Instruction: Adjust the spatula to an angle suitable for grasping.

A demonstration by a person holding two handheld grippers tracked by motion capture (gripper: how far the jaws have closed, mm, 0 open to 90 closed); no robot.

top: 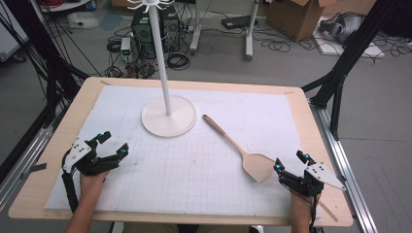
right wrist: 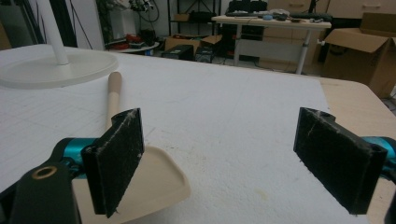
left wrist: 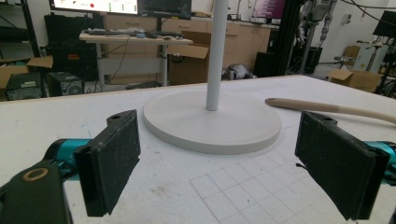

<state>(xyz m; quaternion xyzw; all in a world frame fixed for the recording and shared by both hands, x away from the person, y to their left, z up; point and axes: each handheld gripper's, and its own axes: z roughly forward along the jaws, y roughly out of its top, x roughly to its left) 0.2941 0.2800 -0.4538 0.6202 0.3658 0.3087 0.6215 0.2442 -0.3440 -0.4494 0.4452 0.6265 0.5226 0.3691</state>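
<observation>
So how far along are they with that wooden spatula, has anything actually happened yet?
Nothing looks done yet. The wooden spatula lies flat on the white mat, beside the white stand. The right gripper sits open next to the spatula's blade, not gripping it; the left gripper rests open and empty. Grasping and moving the spatula are left.

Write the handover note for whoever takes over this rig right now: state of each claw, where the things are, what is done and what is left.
Left claw: open, holds nothing, low over the white mat at its near left, facing the stand.
Right claw: open, holds nothing, at the near right, just beside the blade of the wooden spatula.
Spatula: flat on the mat, handle pointing towards the stand's round base, blade towards the person.
Stand: upright at mid-table, hooks at the top.
Done: nothing gripped yet.
Left: probably grip the spatula and hang it on the stand.
</observation>
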